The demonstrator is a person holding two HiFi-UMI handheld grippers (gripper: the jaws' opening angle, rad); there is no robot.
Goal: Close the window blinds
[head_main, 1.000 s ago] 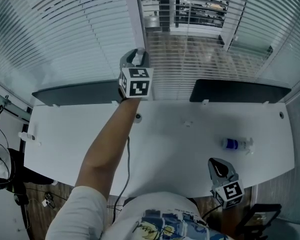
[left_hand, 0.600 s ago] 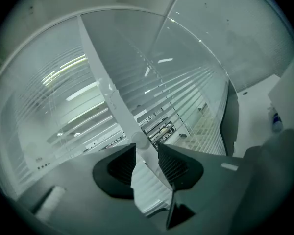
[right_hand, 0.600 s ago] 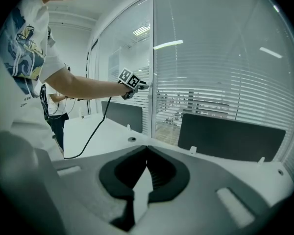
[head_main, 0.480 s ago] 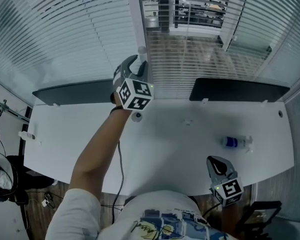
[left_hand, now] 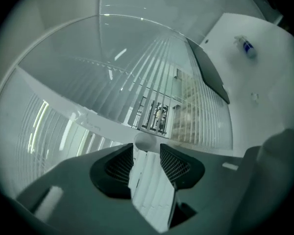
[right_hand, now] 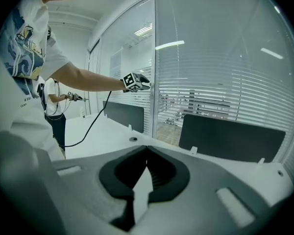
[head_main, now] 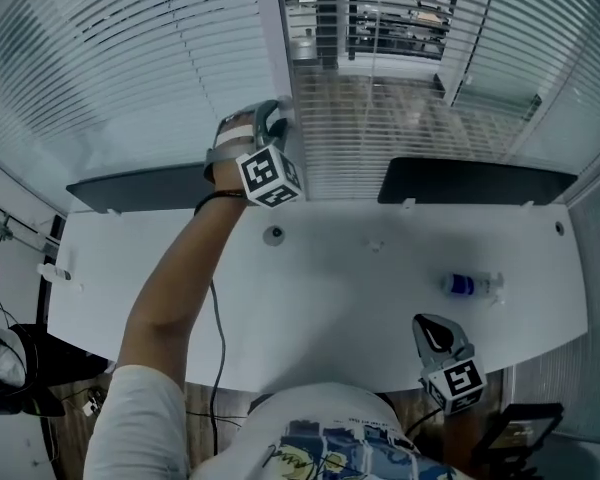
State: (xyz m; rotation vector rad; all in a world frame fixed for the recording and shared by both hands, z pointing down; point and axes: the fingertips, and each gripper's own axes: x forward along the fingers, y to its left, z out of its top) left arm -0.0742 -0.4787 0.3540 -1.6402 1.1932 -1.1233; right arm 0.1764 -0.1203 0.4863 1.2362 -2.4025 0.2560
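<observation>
Head view: the blinds (head_main: 110,58) hang behind the glass beyond the desk (head_main: 330,268). Left of the white post (head_main: 270,38) the slats look mostly flat. Right of it they let the room behind show through. The left gripper (head_main: 273,118) is raised on an outstretched arm, up against the post at the blinds' edge, above a dark panel (head_main: 140,186). In the left gripper view its jaws (left_hand: 146,148) are opening. A small pale round tip (left_hand: 144,142) sits between their ends, maybe the blinds' wand, though the view is too blurred to be sure. The pads do not seem to press on it. Farther right a bottle (head_main: 470,286) lies on the desk. The right gripper (head_main: 432,325) hangs low at the desk's near edge, just beside the person's body. In the right gripper view its jaws (right_hand: 147,151) meet at the tips with nothing between them.
</observation>
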